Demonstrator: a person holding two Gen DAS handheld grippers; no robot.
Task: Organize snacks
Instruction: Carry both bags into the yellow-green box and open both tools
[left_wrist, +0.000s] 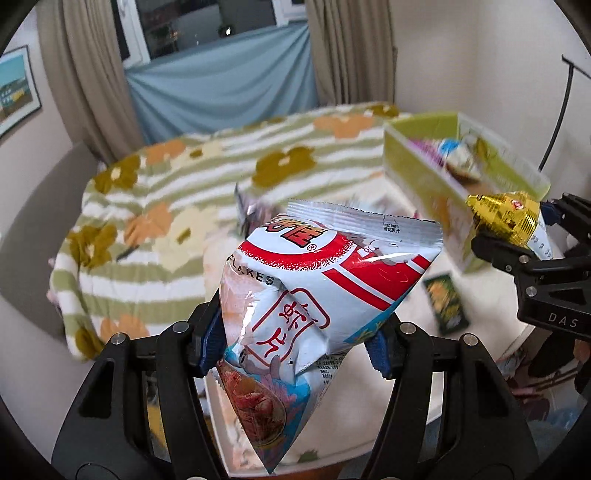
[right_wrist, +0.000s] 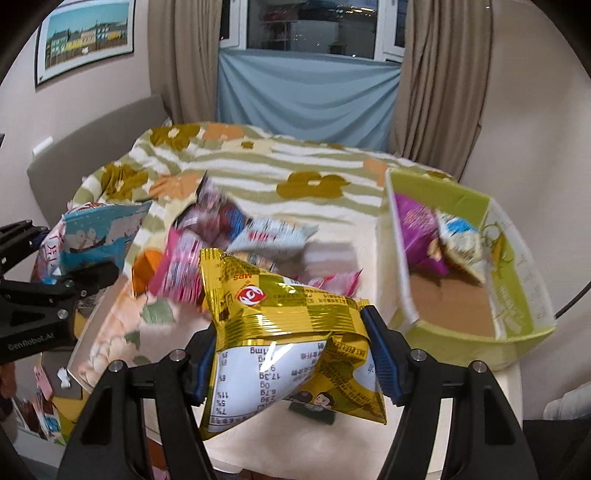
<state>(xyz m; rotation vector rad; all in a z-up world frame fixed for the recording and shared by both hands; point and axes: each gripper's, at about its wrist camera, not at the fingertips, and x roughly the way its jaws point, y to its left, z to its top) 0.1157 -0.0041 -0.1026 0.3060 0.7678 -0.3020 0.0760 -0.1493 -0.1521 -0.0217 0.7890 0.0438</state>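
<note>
Gold foil catches the light: the right tool (right_wrist: 291, 354) pinches a crinkled gold snack bag (right_wrist: 291, 332) between its blue pads, low in the centre of the right wrist view. The green box (right_wrist: 517, 314), already holding a purple bag (right_wrist: 415, 225) and a pale one, sits at the right of that frame, just beyond and to the right of the gold bag, its long side running away towards the upper right. The left tool (left_wrist: 295, 339) pinches a white, red and blue prawn-flake bag (left_wrist: 317, 280), hanging point down at the lower centre of the left wrist view. There the box appears at the upper right, well apart, with the right tool between. So the right hand looks nearer to the box and better placed to drop first. Loose snacks (right_wrist: 236, 236) lie on the worktop (right_wrist: 332, 258) at centre left.
</note>
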